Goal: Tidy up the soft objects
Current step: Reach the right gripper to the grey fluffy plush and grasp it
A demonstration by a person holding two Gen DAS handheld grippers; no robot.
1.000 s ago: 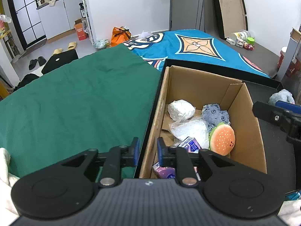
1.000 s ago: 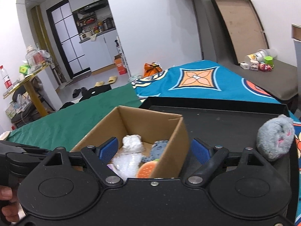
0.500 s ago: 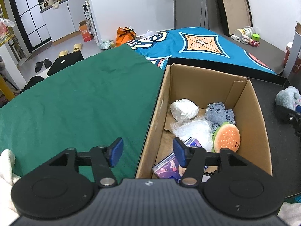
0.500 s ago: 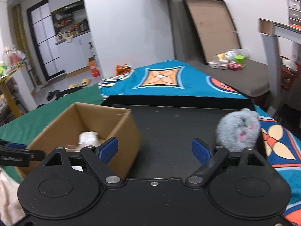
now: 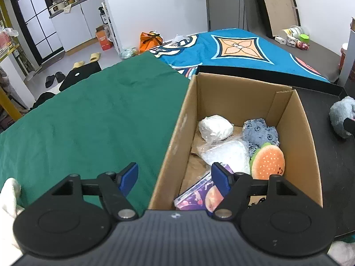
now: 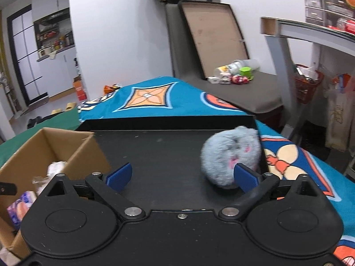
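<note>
Left gripper (image 5: 174, 178) spread wide, nothing held, straddling near-left wall of cardboard box (image 5: 175, 137): one blue pad outside over green cloth (image 5: 93, 119), other pad inside above box contents. Right gripper (image 6: 182, 174) also wide open, empty, low over black tray (image 6: 155, 153), right of box.

Inside box, nearest first: purple packet (image 5: 195, 196) w/ pinkish round print at near end, partly hidden by gripper finger. Burger plush (image 5: 268, 163) against right wall, just beyond. Clear plastic bag (image 5: 224, 154) mid-box, touching burger. Blue-grey fuzzy cloth toy (image 5: 260, 134) behind burger. White wrapped bundle (image 5: 215, 128) toward far end, left of blue toy.

Grey fluffy plush (image 6: 230, 155) w/ pink marks outside box, well to its right, sitting on tray near tray's far-right corner; right gripper's right pad just in front of it, contact not clear.

Box itself on tray's left part, left wall along green cloth edge. Beyond box: teal patterned blanket (image 5: 235, 46). Further beyond: brown board (image 6: 215, 44) leaning on wall.
</note>
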